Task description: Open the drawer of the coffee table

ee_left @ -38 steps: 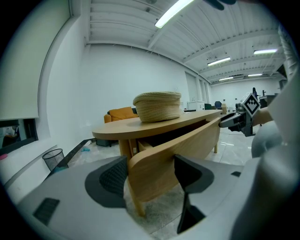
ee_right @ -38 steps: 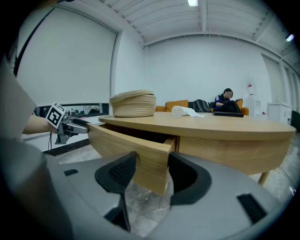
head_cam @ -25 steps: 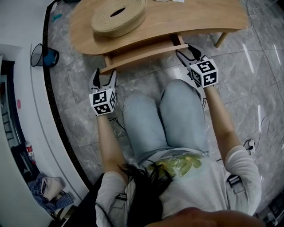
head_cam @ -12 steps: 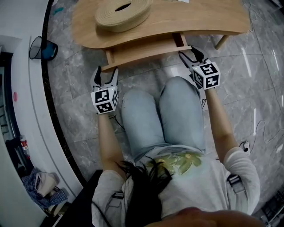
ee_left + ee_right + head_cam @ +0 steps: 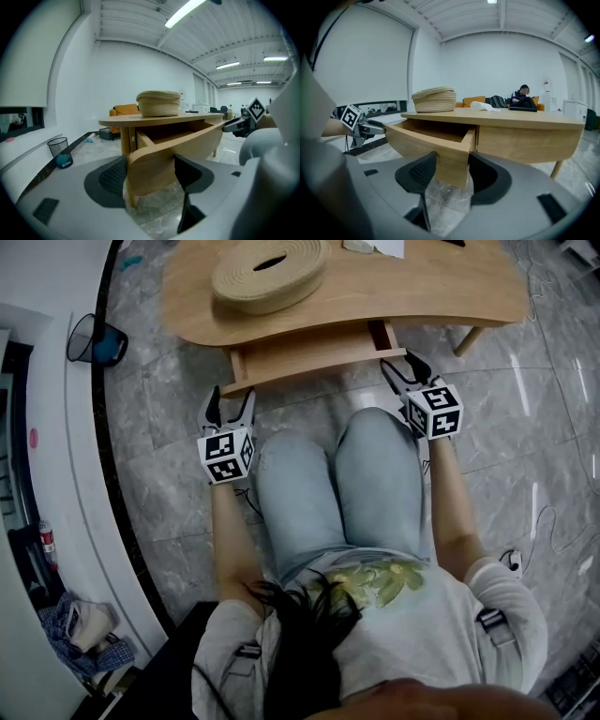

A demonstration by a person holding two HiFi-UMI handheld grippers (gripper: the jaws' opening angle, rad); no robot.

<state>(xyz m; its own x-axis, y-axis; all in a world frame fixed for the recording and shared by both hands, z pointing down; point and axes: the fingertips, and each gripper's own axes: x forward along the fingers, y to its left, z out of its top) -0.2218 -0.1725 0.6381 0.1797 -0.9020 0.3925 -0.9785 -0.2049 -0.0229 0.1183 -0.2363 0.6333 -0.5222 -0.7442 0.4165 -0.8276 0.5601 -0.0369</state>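
The drawer (image 5: 309, 354) stands pulled partway out from under the coffee table worktop (image 5: 441, 292), above the marble floor (image 5: 525, 427). The left gripper (image 5: 228, 401) has its jaws clamped on the left end of the drawer front. The right gripper (image 5: 401, 365) has its jaws clamped on the right end. A coiled woven basket (image 5: 270, 270) rests on the worktop, just behind the drawer.

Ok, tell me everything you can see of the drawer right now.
The drawer is light wood like the coffee table, with a curved front, no handle showing, and plain side walls. It sits level, partly pulled out from under the top. The left gripper holds its tongs apart around its left end, the right gripper around its right end; whether they press it I cannot tell.
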